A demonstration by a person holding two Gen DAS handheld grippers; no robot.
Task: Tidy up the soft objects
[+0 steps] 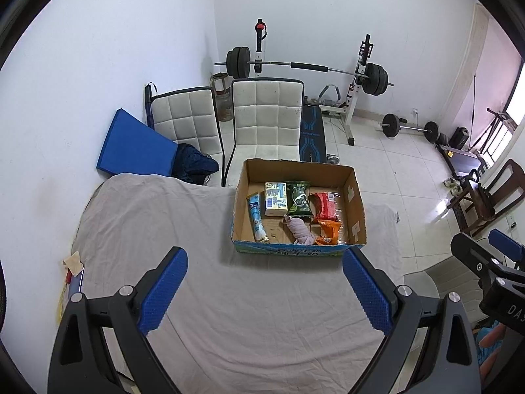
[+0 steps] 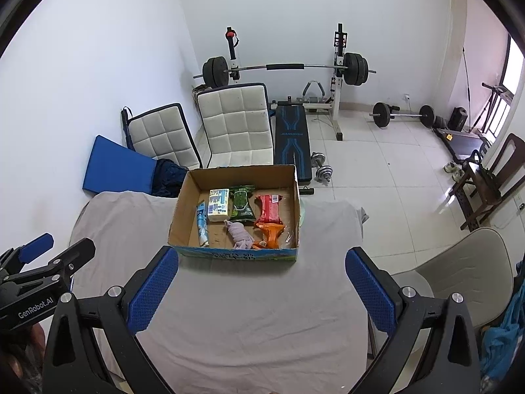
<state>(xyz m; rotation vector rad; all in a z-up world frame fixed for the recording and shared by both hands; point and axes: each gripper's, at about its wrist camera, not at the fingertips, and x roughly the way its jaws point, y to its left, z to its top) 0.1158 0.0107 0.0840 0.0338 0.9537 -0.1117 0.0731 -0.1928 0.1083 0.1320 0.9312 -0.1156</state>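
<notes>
An open cardboard box (image 1: 356, 203) (image 2: 183, 207) stands on the far part of the cloth-covered table (image 1: 197, 262) (image 2: 249, 312). Inside lie a blue-white tube (image 1: 256, 218) (image 2: 201, 226), a tissue pack (image 1: 275, 198) (image 2: 219, 209), a green packet (image 1: 299, 198) (image 2: 242, 207), a red packet (image 1: 325, 205) (image 2: 269, 210), an orange packet (image 1: 329, 229) (image 2: 270, 234) and a pale pink cloth (image 1: 300, 228) (image 2: 241, 234). My left gripper (image 1: 264, 290) is open and empty, above the table short of the box. My right gripper (image 2: 261, 290) is also open and empty, short of the box.
Two white padded chairs (image 1: 265, 115) (image 2: 236, 124) stand behind the table, with a blue mat (image 1: 131, 144) against the left wall. A weight bench and barbell rack (image 1: 308, 69) fill the back. A beige chair (image 2: 459, 269) stands at the table's right.
</notes>
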